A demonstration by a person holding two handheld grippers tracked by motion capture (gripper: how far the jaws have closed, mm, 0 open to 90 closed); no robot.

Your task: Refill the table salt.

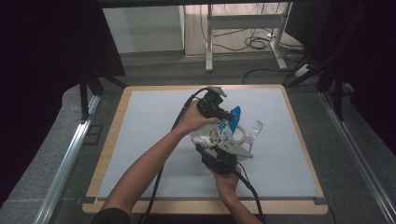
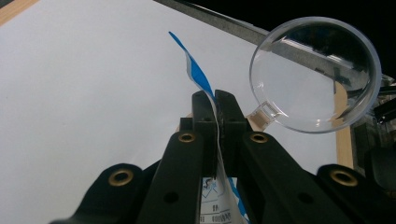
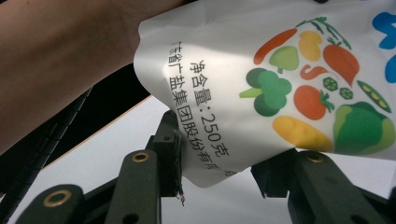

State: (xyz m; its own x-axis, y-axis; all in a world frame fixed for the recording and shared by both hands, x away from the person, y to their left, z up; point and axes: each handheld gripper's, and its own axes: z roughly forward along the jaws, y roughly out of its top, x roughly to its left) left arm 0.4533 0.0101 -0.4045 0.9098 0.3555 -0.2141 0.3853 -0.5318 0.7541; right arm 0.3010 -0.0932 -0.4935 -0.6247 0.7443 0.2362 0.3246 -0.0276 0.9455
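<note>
A white bag (image 1: 218,135) printed with vegetables and a blue top hangs above the mat between my two grippers. My left gripper (image 1: 231,116) is shut on the bag's thin blue-and-white top edge (image 2: 196,70), which stands pinched between its jaws (image 2: 217,105). My right gripper (image 1: 212,146) comes from below, and its jaws (image 3: 219,158) press on either side of the bag's lower corner (image 3: 280,70). A clear round scoop (image 1: 255,128) with a short handle lies just right of the bag; in the left gripper view the scoop (image 2: 313,74) shows beyond the jaws.
A white mat (image 1: 154,121) covers the wooden table (image 1: 109,140). A pale ring (image 1: 241,136) lies beside the scoop. The person's left forearm (image 3: 60,60) crosses close above the right gripper. Cables trail from both grippers toward the front edge. Dark curtains and a metal frame stand beyond.
</note>
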